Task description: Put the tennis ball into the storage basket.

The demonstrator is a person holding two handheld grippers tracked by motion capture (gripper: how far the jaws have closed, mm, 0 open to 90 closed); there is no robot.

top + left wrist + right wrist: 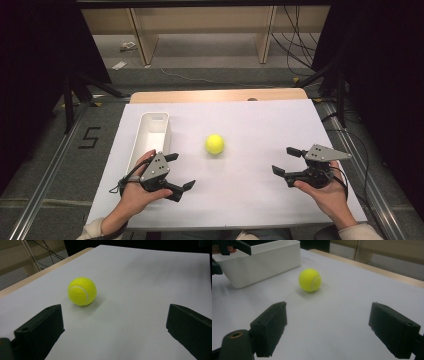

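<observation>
A yellow tennis ball (214,144) rests on the white table sheet (250,125) near its middle. The same ball (82,291) lies ahead and left of my left gripper's jaws, and ahead of my right gripper's jaws too (310,280). My left gripper (180,171) is held near the front left, open, empty, pointing right toward the ball. My right gripper (286,161) is held near the front right, open, empty, pointing left. Both stand well short of the ball. A long white bin (150,136) sits at the left, its wall (262,265) behind the ball.
A wooden table edge (215,95) runs along the back. Beyond it are wooden shelf legs (142,40), cables on the floor and black stands at both sides. The other gripper's jaw (234,246) shows at the top left of the right gripper view.
</observation>
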